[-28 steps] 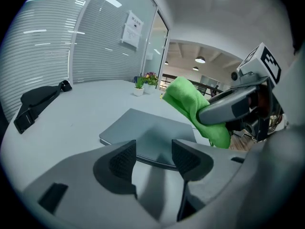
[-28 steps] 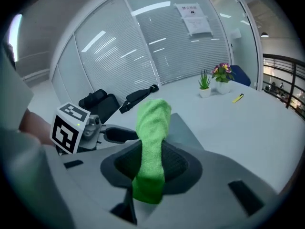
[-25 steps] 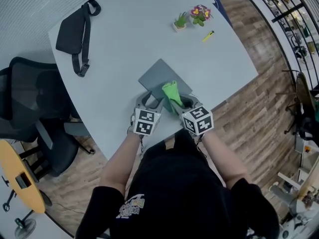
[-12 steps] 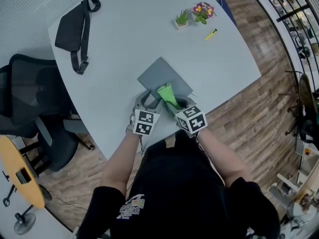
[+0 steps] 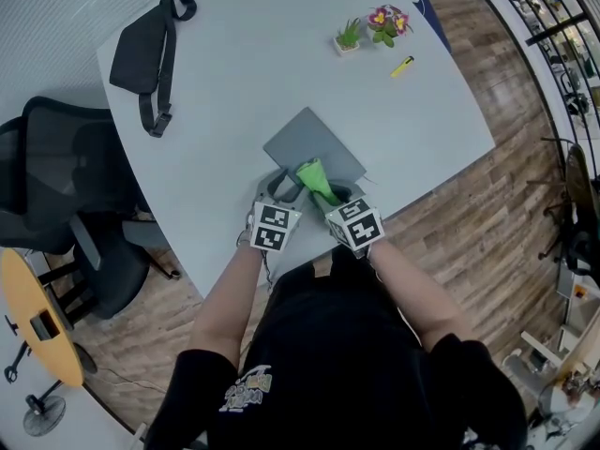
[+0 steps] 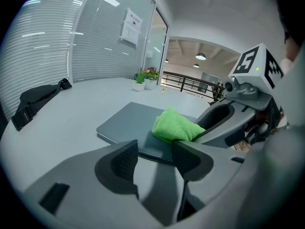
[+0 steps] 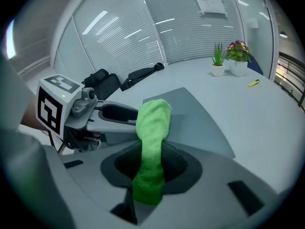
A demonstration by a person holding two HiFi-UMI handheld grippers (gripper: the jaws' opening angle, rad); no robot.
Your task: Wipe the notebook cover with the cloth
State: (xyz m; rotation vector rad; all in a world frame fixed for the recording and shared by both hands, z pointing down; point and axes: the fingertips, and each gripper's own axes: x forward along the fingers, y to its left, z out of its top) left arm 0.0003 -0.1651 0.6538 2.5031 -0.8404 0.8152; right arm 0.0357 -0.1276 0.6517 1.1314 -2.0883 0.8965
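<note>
Green cloth [image 5: 314, 176] rests, in the head view, on the near corner of the notebook [image 5: 305, 142] by the desk [image 5: 262, 54] edge. Left gripper view: the left gripper [image 6: 156, 152] has its jaws apart and empty, just short of the notebook. Right gripper view: the right gripper [image 7: 149, 175] clamps the cloth's tail.

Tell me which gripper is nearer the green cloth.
Right. The right gripper is clamped on the cloth, which rests on the notebook; the left gripper sits just to its left, jaws apart and empty.
</note>
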